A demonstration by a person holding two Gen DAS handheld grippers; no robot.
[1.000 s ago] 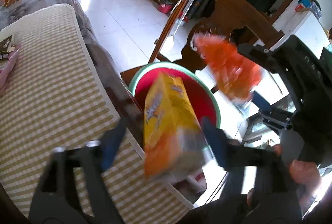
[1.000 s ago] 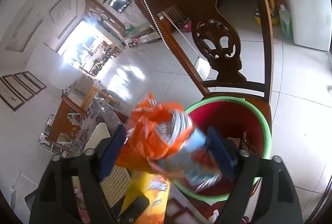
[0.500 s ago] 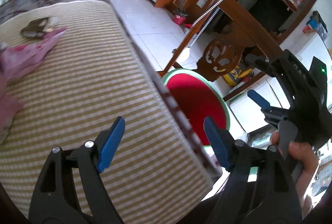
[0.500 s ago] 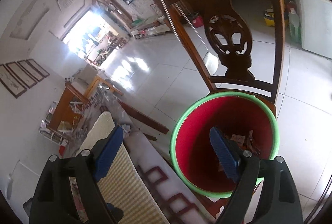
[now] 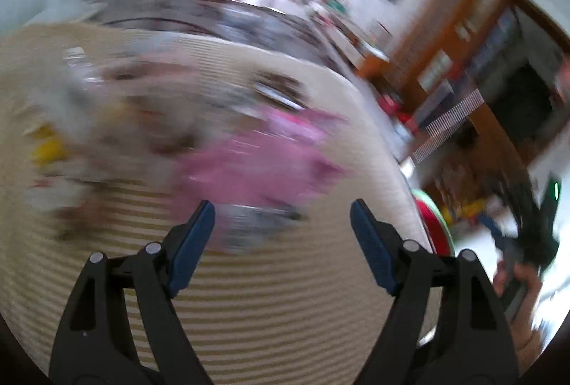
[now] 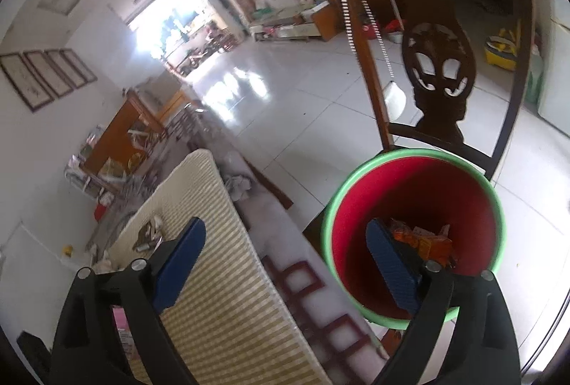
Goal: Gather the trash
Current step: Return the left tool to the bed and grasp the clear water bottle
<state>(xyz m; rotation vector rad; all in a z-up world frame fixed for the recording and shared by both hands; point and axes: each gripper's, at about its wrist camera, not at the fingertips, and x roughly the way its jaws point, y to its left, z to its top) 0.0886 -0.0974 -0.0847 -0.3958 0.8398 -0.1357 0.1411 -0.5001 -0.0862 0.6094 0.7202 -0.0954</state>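
The left tool [image 5: 281, 235] hangs over the striped mat [image 5: 285, 313] on the bench, its jaws spread with nothing between them; a blurred pink wrapper [image 5: 263, 164] lies on the mat at twelve o'clock of the tips. The right tool [image 6: 285, 260] is empty too, its jaws opening. At three o'clock of it, the red bin [image 6: 445, 185] with a green rim stands on a wooden chair [image 6: 438, 71], orange wrappers [image 6: 424, 239] lying at its bottom
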